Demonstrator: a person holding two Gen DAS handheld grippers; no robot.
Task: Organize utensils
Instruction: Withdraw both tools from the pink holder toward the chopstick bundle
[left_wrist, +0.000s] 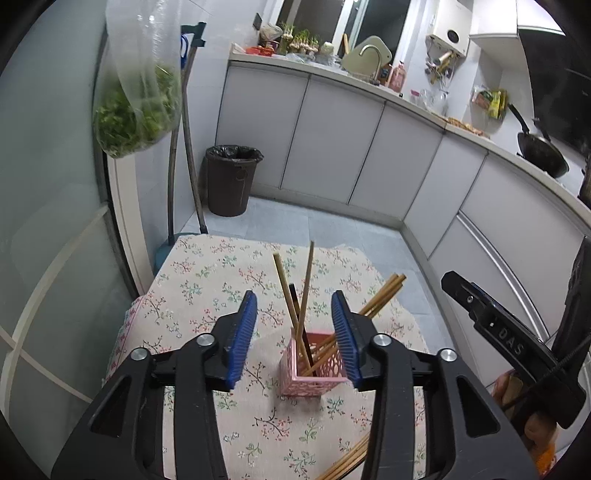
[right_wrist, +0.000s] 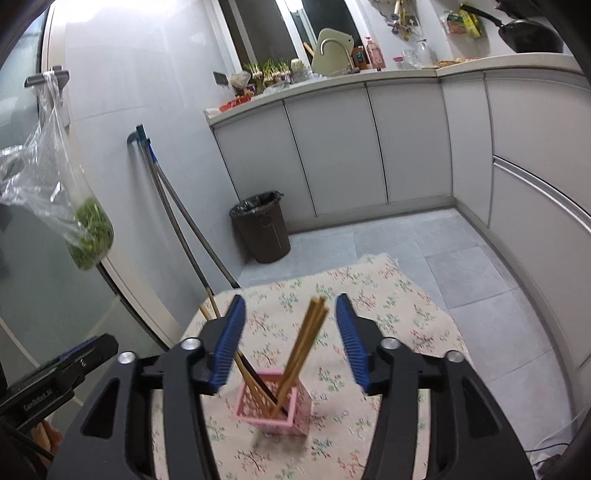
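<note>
While both grippers hang over the flowered tablecloth (right_wrist: 369, 314), the left gripper (left_wrist: 293, 332) and the right gripper (right_wrist: 290, 339) each have their blue pads apart and clamp nothing. Between the right gripper's fingers, toward 6 o'clock, stands the pink basket (right_wrist: 275, 410), holding wooden chopsticks (right_wrist: 303, 343) that lean out at 11 and 1 o'clock. More loose chopsticks (left_wrist: 349, 461) lie at 6 o'clock in the left view. Bare cloth spreads to its far edge at 12 o'clock, then open grey floor (right_wrist: 424, 240). Farther, at 11 o'clock, a lined bin (right_wrist: 261, 225) stands against the cabinets (right_wrist: 369, 140).
</note>
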